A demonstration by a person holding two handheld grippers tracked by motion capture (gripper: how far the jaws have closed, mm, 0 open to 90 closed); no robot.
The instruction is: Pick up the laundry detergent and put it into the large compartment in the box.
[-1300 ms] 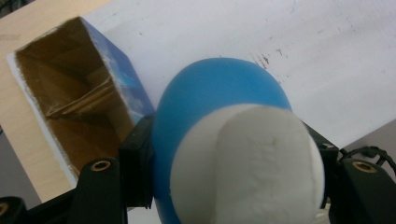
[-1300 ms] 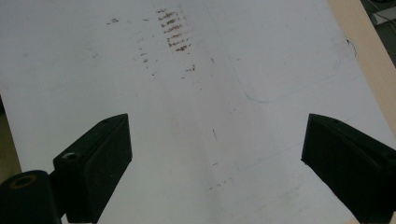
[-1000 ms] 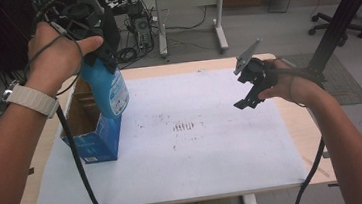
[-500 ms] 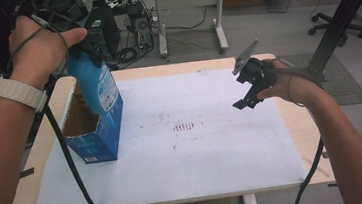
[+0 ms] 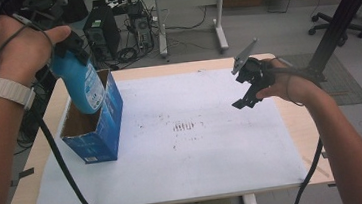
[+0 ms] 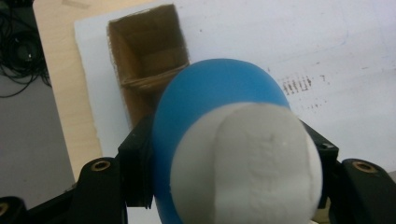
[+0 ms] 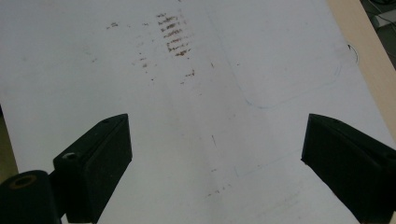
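The left gripper is clamped on a blue bottle, its jaws pressing the bottle's sides just under the pale cap. In the left gripper view the cap end faces the camera and the blue body runs away from it, down toward the box. The bottle hangs tilted from the gripper, its lower end just inside the open top of a blue box that stands directly beneath; whether that end touches the cardboard inside is hard to tell. Past the bottle, the box's brown interior shows, with a fold of card across it. The box stands on a white sheet that covers most of the table, near the sheet's left edge.

Well apart, across the sheet, the right gripper hovers above the table's far right part with its jaws spread wide and nothing between them. Under it lies bare sheet, with a patch of brown smudges beyond the jaws and the table's wooden edge off to one side. The same smudges lie between the box and the right gripper.
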